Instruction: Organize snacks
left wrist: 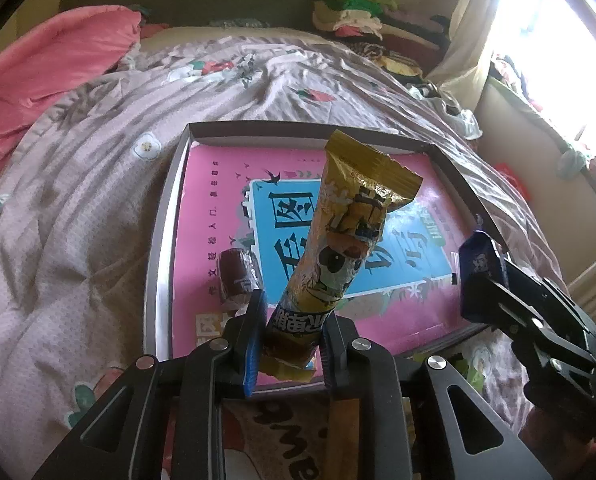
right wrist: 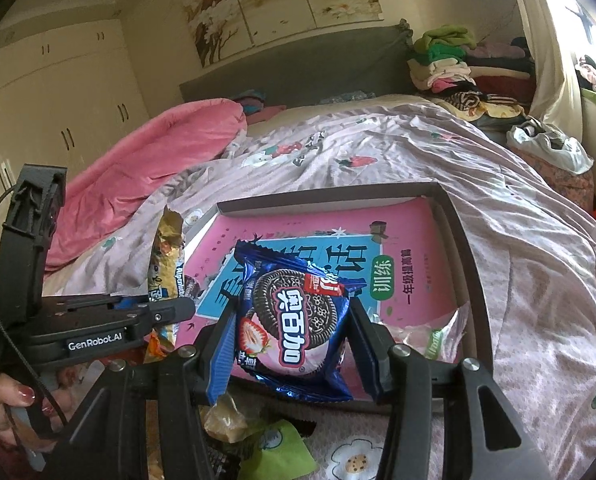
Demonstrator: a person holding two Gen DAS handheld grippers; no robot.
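We've got both hands loaded here, and everything turns on the grey box [left wrist: 160, 240] sitting on the bed [left wrist: 78, 184] right ahead of us.

Nearest in, our left hand-held gripper [left wrist: 292, 340] is clamped on the bottom end of a gold snack stick [left wrist: 337, 248]. The stick's long axis runs straight up and away from the fingers, leaning over the box interior, its crimped top toward the box's far wall. Below the fingers, on our side of the box's near wall, we see more loose wrappers, but we can't tell what they are.

Over on the right, our right hand-held gripper [right wrist: 290, 344] is closed on a blue Oreo pack [right wrist: 294, 320], held flat-faced toward the camera, hanging just over the box's near edge, right half.

Inside the box, a small brown wrapped candy [left wrist: 238, 280] already lies near the left wall, on the pink printed lining [left wrist: 214, 208].

We'd judge both snacks sit above the box, with the left one nearer that candy, so the drop is forward and down. The stick's length should lie along the box floor to keep room for the pack.
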